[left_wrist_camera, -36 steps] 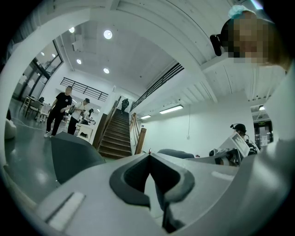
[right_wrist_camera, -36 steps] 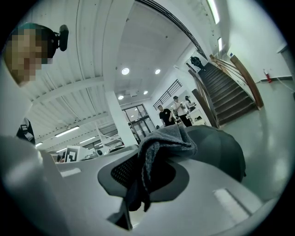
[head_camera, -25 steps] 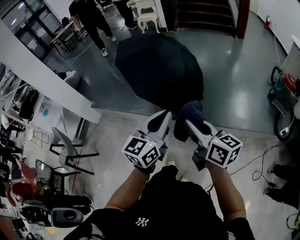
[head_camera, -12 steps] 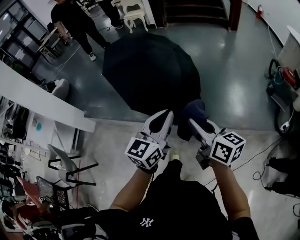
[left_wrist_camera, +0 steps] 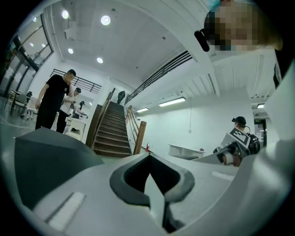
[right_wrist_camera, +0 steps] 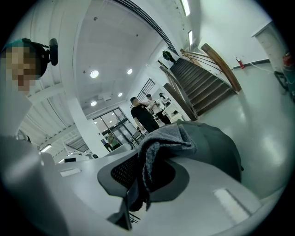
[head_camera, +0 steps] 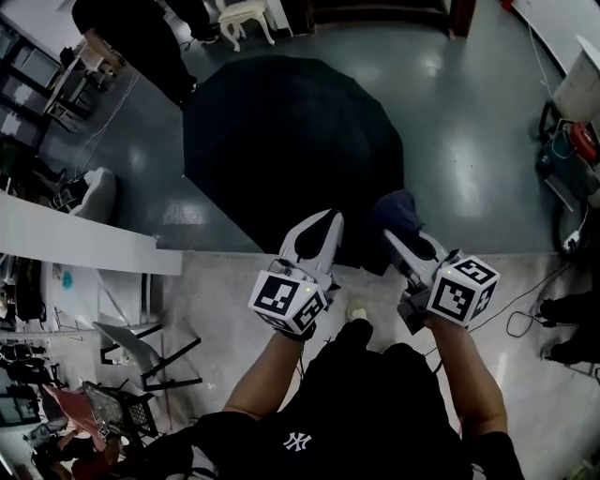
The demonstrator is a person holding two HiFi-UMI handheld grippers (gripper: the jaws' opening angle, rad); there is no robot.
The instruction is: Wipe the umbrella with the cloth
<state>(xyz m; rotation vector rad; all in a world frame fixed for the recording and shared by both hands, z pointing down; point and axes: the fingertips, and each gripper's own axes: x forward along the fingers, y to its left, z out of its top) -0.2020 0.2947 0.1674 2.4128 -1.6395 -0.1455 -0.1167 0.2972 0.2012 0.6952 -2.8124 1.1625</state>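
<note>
A black open umbrella rests canopy-up on the grey floor ahead of me. My left gripper is shut and empty, its tip over the umbrella's near edge. In the left gripper view the jaws meet with nothing between them, and the canopy shows dark at the left. My right gripper is shut on a dark blue cloth, which hangs over its tip at the umbrella's near right rim. In the right gripper view the cloth is bunched between the jaws, with the umbrella behind it.
A person in black stands beyond the umbrella at the upper left, near a white chair. A white ledge and a folding chair lie to my left. Cables and equipment are at the right. Stairs rise at the back.
The head view has moved forward, so the umbrella sits lower and larger in frame. Both grippers have come a little closer to its near edge. The cloth stays in the right gripper.
</note>
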